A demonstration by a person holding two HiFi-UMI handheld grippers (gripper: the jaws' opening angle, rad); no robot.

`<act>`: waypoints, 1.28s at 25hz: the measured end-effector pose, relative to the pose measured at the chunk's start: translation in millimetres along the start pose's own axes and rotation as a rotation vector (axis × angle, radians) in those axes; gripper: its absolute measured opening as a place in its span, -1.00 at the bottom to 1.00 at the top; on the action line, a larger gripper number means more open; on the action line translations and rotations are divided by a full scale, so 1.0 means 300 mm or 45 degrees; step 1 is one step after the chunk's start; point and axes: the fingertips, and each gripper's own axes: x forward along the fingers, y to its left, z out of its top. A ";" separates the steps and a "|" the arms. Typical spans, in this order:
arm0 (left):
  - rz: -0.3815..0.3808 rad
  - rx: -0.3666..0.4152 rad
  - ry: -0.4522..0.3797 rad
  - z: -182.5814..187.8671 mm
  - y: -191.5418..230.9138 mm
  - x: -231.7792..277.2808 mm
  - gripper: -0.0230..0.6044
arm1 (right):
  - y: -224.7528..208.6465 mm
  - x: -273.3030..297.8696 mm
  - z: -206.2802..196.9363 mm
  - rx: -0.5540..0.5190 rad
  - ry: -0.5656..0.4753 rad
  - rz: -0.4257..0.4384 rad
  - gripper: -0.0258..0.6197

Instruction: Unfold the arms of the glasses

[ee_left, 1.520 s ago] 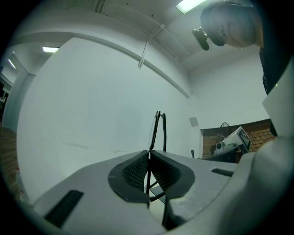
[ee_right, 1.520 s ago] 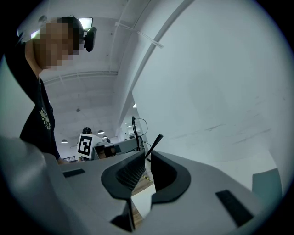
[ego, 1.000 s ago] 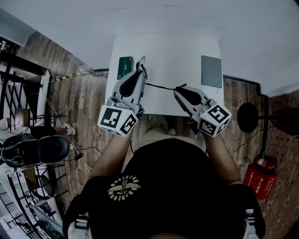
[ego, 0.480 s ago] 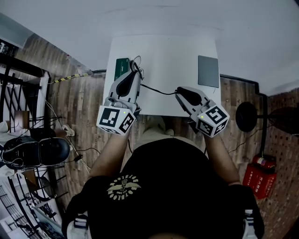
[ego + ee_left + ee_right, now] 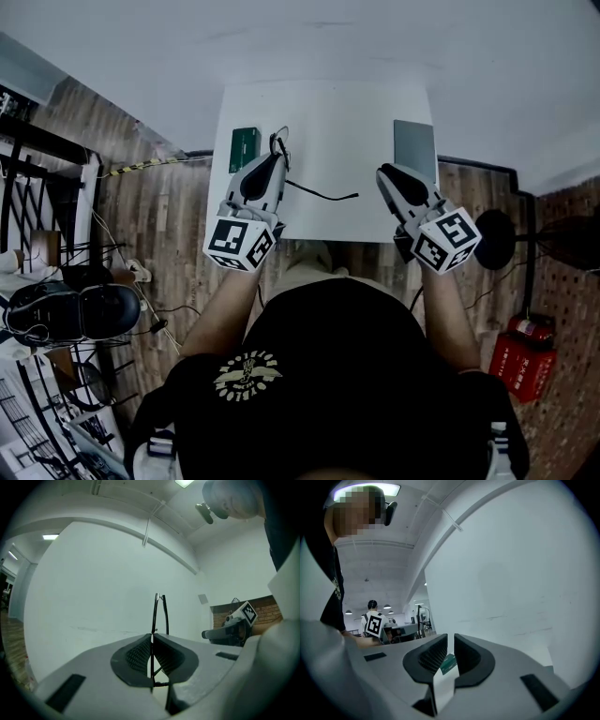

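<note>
While the left gripper (image 5: 278, 155) pinches the thin black glasses (image 5: 154, 613) over the table (image 5: 328, 122), one arm (image 5: 328, 198) juts out. The right gripper (image 5: 385, 172) is level, its jaws just cracked open and empty.

1. A white surface (image 5: 328, 108) fills the upper centre.
2. The left hand-held gripper (image 5: 277, 156) has the glasses (image 5: 319, 196) at its tip, with one arm stretching right.
3. The right hand-held gripper (image 5: 385, 172), whose jaws have just been opening, sits apart from that arm.
4. A green flat item (image 5: 245, 148) lies upper left and a grey panel (image 5: 414, 146) upper right.
</note>
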 end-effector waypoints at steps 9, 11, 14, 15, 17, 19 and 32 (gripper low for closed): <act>-0.036 0.049 0.069 -0.052 -0.031 0.029 -0.86 | 0.096 0.073 0.090 -0.026 -0.055 0.140 -0.78; -0.049 0.057 0.079 -0.063 -0.049 0.031 -0.86 | 0.124 0.094 0.088 -0.026 -0.058 0.177 -0.77; -0.064 0.070 0.091 -0.072 -0.065 0.046 -0.86 | 0.163 0.134 0.099 -0.031 -0.059 0.237 -0.73; -0.067 0.074 0.094 -0.074 -0.069 0.050 -0.86 | 0.178 0.147 0.102 -0.036 -0.055 0.259 -0.72; -0.073 0.081 0.100 -0.079 -0.077 0.056 -0.86 | 0.207 0.169 0.104 -0.045 -0.046 0.298 -0.71; -0.081 0.090 0.102 -0.083 -0.085 0.057 -0.86 | 0.232 0.184 0.103 -0.053 -0.039 0.325 -0.69; -0.115 0.155 0.111 -0.076 -0.135 0.098 -0.86 | 0.266 0.250 0.135 -0.055 -0.032 0.407 -0.68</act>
